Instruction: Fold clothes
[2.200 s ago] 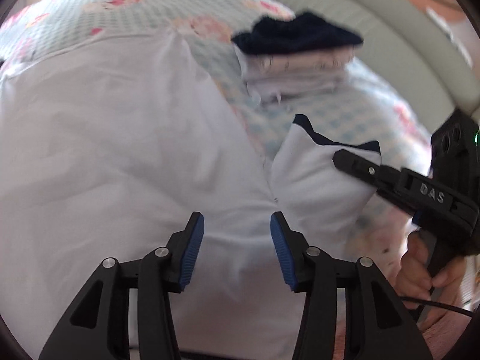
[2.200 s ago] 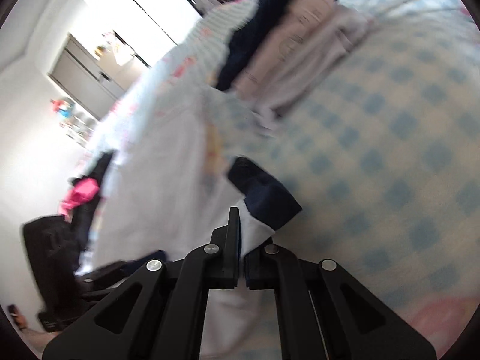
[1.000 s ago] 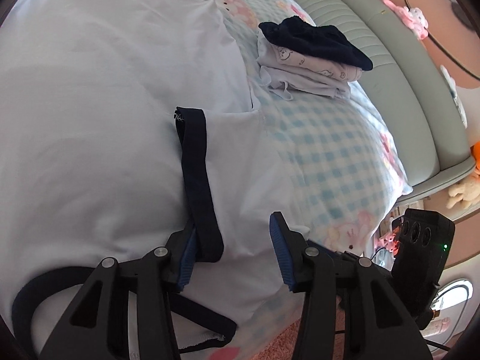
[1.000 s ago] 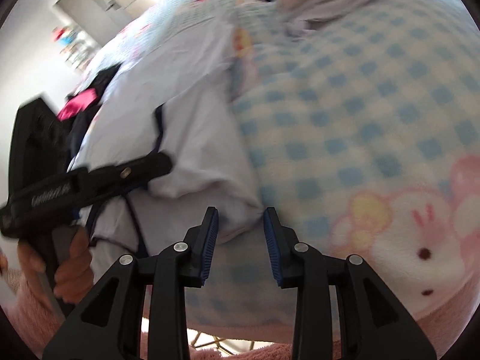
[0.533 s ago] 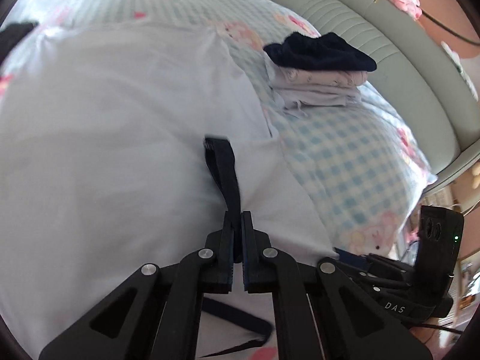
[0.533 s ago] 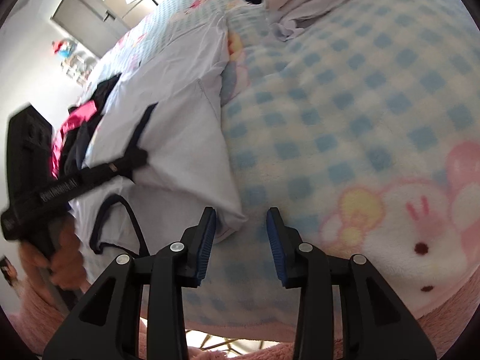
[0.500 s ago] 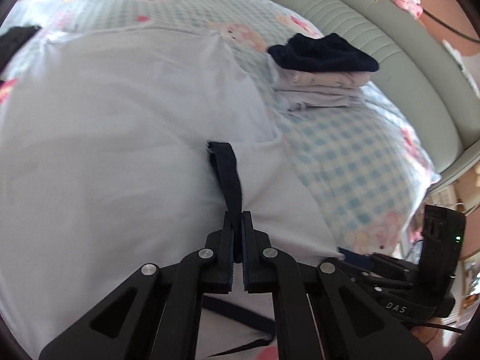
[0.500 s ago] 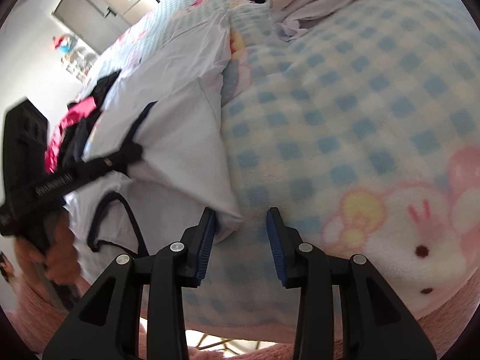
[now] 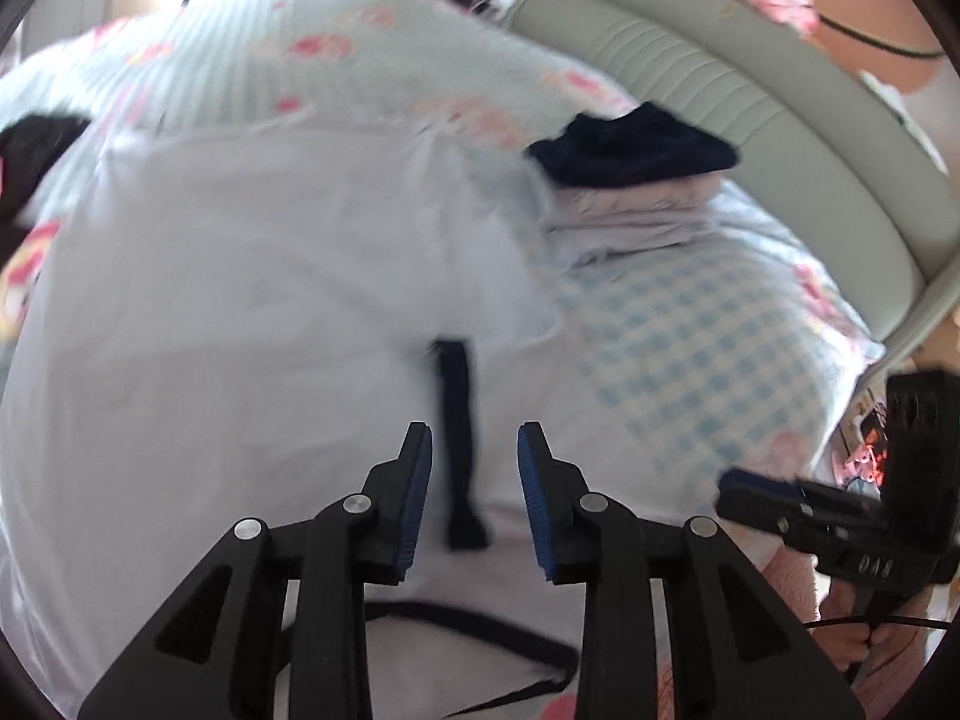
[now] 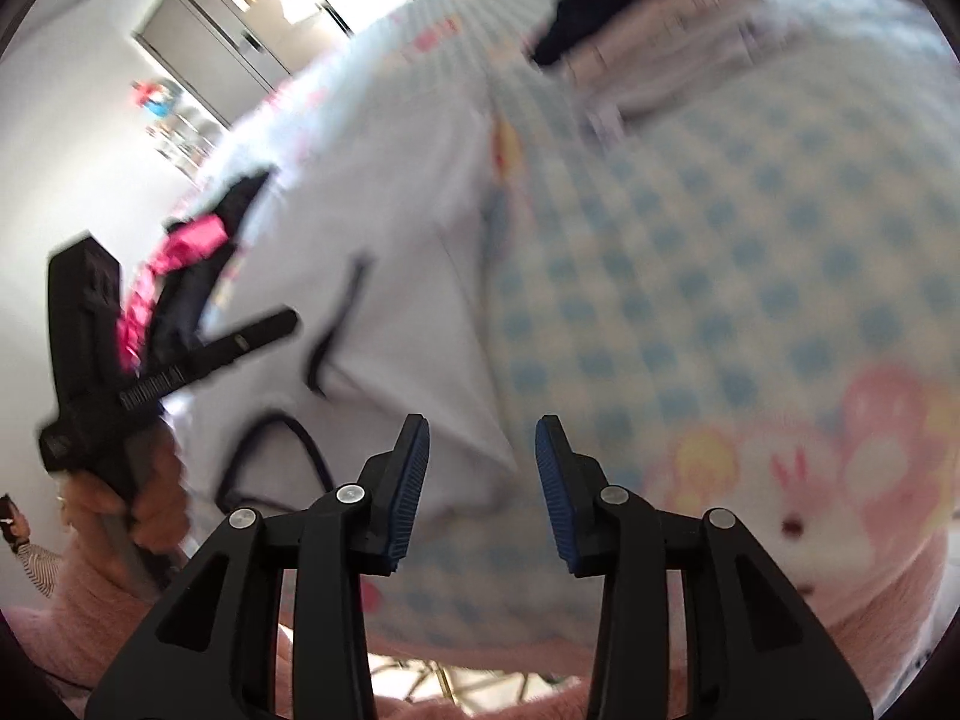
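The white shirt (image 9: 240, 312) lies spread on the bed (image 9: 690, 324), its navy-trimmed sleeve (image 9: 459, 432) folded inward. Your left hand-held gripper (image 9: 474, 468) hovers above that trim, jaws opening, empty; the right hand-held gripper (image 10: 480, 468), part-open and empty, sits over the shirt's corner. Smooth the sleeve flat before the next fold.

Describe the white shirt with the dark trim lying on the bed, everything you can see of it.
The white shirt looks like thin, soft cloth with navy trim. It lies spread flat on the checked blanket. One sleeve, ending in a navy cuff, is folded inward across the body. A navy-edged neckline curves at the near end. Neither hand-held gripper touches it.
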The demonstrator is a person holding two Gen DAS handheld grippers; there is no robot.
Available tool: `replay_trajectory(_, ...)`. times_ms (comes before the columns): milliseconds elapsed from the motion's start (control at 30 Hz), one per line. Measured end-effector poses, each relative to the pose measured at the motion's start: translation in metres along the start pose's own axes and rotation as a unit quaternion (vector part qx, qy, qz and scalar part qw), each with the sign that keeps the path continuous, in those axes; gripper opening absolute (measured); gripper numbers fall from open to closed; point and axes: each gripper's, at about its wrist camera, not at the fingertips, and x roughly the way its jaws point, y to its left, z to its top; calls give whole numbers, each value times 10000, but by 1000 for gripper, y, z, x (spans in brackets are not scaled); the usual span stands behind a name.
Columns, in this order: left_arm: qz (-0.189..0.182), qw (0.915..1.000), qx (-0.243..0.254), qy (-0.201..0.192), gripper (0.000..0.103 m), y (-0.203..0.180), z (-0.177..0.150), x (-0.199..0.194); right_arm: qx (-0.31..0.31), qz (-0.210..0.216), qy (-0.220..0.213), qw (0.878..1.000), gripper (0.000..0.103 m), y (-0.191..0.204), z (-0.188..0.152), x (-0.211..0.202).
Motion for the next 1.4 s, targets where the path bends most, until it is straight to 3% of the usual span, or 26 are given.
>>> replay_trajectory(100, -117, 9996, 120, 242, 32, -12, -3, 18, -179, -116, 104, 9997, 38, 5, 7, 15)
replay_trajectory(267, 104, 9963, 224, 818, 27, -8, -27, 42, -523, -884, 762, 9918, 36, 5, -10, 59)
replay_trajectory(433, 275, 9946, 300, 957, 29, 0, -23, 25, -66, -832, 681, 9942, 36, -16, -14, 44)
replay_trajectory(600, 195, 9970, 535, 532, 31, -9, -3, 17, -354, -588, 390, 9969, 36, -3, 0, 28)
replay_trajectory(767, 270, 9956, 654, 612, 31, -18, 18, 38, -718, -549, 183, 9957, 38, 10, 41, 25)
replay_trajectory(1033, 137, 9954, 538, 786, 31, -15, 13, 54, -601, -44, 599, 9964, 38, 17, 105, 92)
replay_trajectory(1200, 66, 9946, 434, 944, 32, -9, 16, 62, -796, -765, 940, 9894, 37, 15, 102, 126)
replay_trajectory(1400, 53, 9933, 417, 1074, 38, -7, 6, 75, -449, -1594, 859, 9824, 28, -27, 92, 122)
